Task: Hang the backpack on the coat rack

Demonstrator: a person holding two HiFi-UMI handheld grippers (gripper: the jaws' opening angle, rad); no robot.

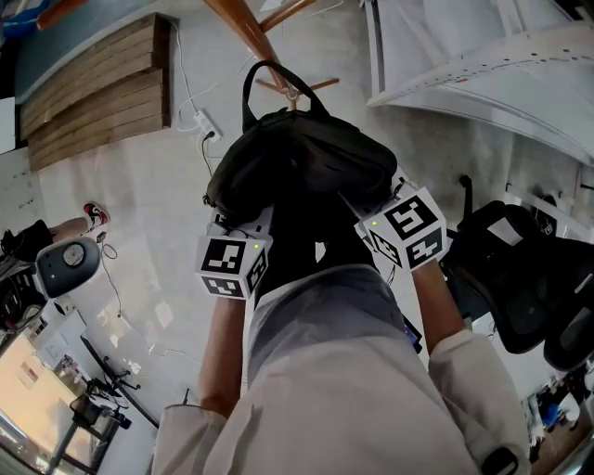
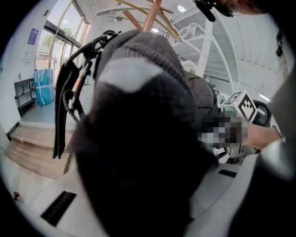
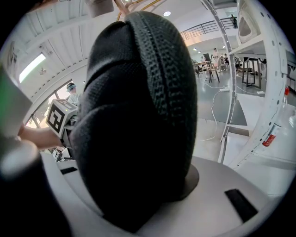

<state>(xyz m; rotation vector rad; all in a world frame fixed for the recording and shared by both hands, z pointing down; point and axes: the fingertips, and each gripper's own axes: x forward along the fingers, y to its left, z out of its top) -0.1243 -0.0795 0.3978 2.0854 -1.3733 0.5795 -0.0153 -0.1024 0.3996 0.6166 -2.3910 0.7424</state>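
Two grips: left tongs [image 2: 138, 185] and right tongs [image 3: 138, 185] each pinch the rounded black woven backpack [image 1: 297, 162]; coarse zipper ridge, thin loop handle [image 1: 275, 76] near the wooden coat rack [image 1: 243, 28].

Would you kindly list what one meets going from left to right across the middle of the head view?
white machine → left tool → backpack → right tool → black chair
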